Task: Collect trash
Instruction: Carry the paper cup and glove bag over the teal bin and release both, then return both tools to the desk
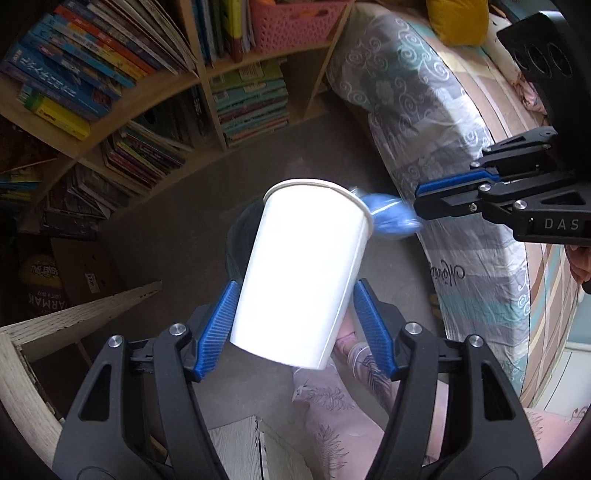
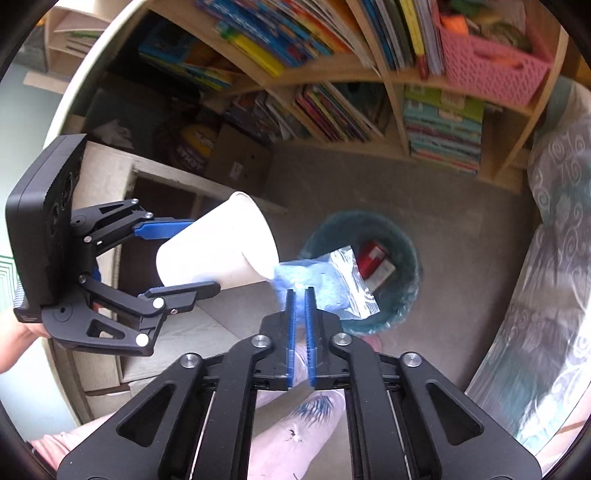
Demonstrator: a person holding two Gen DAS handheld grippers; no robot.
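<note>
Two claws are seen, one cup, one blue plastic bag and one bin. The left claw [image 1: 295, 314] is pointed down, and a white paper cup [image 1: 303, 269] is held between its blue pads, which are pressed on the cup's sides. The cup is tilted, with its open top toward the bin [image 2: 369, 229]. The right claw [image 2: 300, 295] is only a little open. No earlier picture is given, so it cannot be told from the pictures whether the crumpled blue plastic bag [image 2: 325, 280] is squeezed; the bag is seen just at the tips of the pads, right above the bin and touching the cup's rim.

The bin is round and dark green, and it is stood on a grey floor [image 2: 461, 229]. One red and white box [image 2: 375, 264] is lying inside it.

A wooden bookshelf [image 1: 162, 85] full of many books is stood behind the bin. One pink basket [image 2: 487, 62] is kept on a shelf. A pale wooden frame [image 1: 81, 314] and a brown cardboard box [image 2: 240, 158] are at the left. A bed with a grey swirly cover [image 1: 424, 122] is at the right, and one yellow pillow [image 1: 458, 18] is on it. Legs in pink trousers [image 2: 295, 428] are seen below the claws.
</note>
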